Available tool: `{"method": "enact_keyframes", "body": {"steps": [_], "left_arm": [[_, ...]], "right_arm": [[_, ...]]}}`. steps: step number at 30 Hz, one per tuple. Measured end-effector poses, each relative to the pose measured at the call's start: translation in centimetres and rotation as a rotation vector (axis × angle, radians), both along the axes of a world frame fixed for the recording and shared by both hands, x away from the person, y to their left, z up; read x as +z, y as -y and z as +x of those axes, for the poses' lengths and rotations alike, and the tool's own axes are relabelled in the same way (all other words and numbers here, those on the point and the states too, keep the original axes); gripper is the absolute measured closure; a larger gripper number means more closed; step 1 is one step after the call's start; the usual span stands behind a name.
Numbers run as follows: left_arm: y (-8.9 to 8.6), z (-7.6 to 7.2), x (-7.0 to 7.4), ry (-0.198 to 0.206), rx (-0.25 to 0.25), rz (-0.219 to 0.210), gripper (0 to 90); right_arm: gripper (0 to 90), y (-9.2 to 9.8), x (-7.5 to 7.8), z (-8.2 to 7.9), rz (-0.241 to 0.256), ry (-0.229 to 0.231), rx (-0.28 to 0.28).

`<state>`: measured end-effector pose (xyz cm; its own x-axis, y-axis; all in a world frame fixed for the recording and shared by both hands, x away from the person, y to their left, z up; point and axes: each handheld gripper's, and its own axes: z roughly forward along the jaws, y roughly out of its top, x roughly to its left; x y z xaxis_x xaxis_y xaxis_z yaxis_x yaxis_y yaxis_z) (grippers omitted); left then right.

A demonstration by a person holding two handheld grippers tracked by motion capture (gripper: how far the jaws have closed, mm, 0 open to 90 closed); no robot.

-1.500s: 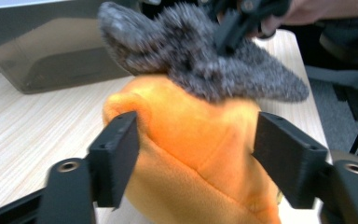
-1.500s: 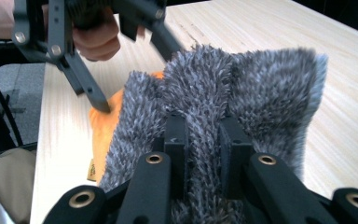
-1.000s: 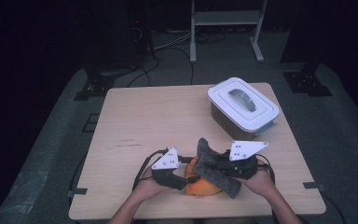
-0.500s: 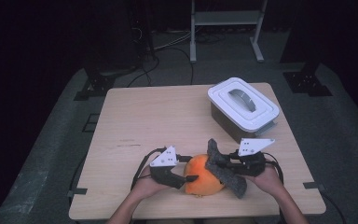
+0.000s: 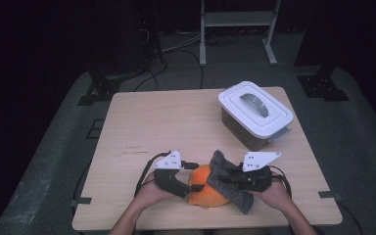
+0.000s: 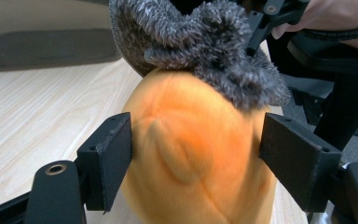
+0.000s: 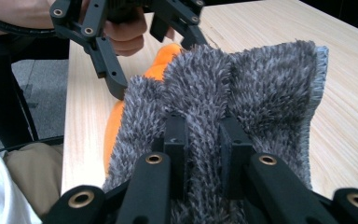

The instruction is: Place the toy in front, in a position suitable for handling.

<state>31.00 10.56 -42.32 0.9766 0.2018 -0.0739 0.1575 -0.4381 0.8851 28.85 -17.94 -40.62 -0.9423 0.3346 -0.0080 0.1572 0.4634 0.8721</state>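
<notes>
From the high view, the orange plush (image 5: 203, 188) sits on the tabletop (image 5: 176, 122) near the person's edge, between the two grippers. The left gripper (image 5: 190, 182) comes at it from the left, the right gripper (image 5: 227, 180) from the right. A grey fuzzy cloth (image 5: 230, 183) lies draped over the plush's right side, running as a band from up beyond the fingers down toward the person. A white lidded box (image 5: 255, 113) stands well apart, far ahead and to the right of both grippers.

In the left gripper view, the plush (image 6: 196, 154) stands directly ahead between the fingers (image 6: 109, 161), one on each flank. The left pad touches or nearly touches the orange skin; the right one sits just at its edge. So this gripper is spread around the plush, bracketing it; whether it presses at all I cannot tell. The cloth (image 6: 205, 42) caps the plush's far top, beyond and above the fingers.

In the right gripper view, the fingers (image 7: 176, 140) stand close together with a ridge of the cloth (image 7: 242, 93) pinched between them. The rest of the cloth spreads ahead of the fingers and to either side. The plush (image 7: 161, 65) peeks out beyond the cloth, ahead and to the left.

The coming move, I judge, turns on this: the cloth lies across the plush with its length running away from the right fingers. The right hand steers it, being the nearer, while the left steadies the plush.
</notes>
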Motion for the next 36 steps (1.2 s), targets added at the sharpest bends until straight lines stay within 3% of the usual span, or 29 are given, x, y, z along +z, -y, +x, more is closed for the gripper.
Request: {"method": "enact_keyframes", "body": {"steps": [5,13,16,19,22,24,26,29,31,33,36], "left_arm": [[-0.1,0.0,-0.2,0.012,-0.004,0.005,33.7],[-0.4,0.2,-0.3,-0.001,-0.006,0.0,32.9],[-0.4,0.3,0.0,-0.021,-0.006,0.0,25.3],[-0.1,0.3,0.1,-0.051,-0.013,-0.017,18.7],[0.5,0.1,0.0,-0.058,-0.026,0.014,13.9],[0.7,-0.1,-0.3,-0.043,-0.029,0.035,18.3],[0.6,-0.2,0.0,-0.003,-0.022,0.047,30.7],[0.6,-0.6,0.7,0.099,-0.01,0.023,43.2],[0.8,-1.0,1.0,0.185,0.01,0.022,45.6],[1.0,-1.1,1.2,0.236,0.029,0.015,45.8],[0.9,-0.7,0.7,0.204,0.027,0.025,44.2]], "right_arm": [[75.3,0.6,0.1,0.3,0.004,-0.011,0.0],[75.2,2.8,-0.6,1.5,0.027,-0.078,-0.064],[75.2,2.1,-0.6,1.0,0.013,-0.067,-0.044],[75.2,1.3,-0.4,0.4,0.029,-0.066,0.01],[75.2,0.3,-0.2,-0.3,0.027,-0.055,0.061],[75.2,0.1,-0.1,-0.4,0.018,-0.048,0.062],[75.3,0.3,0.0,-0.2,0.022,-0.045,0.048],[75.4,0.7,0.7,0.0,0.046,-0.018,0.018],[75.5,0.7,1.2,0.2,0.071,0.013,-0.004],[75.3,0.7,1.6,0.4,0.093,0.029,-0.021],[75.3,0.6,1.2,0.9,0.089,0.02,-0.034]]}}
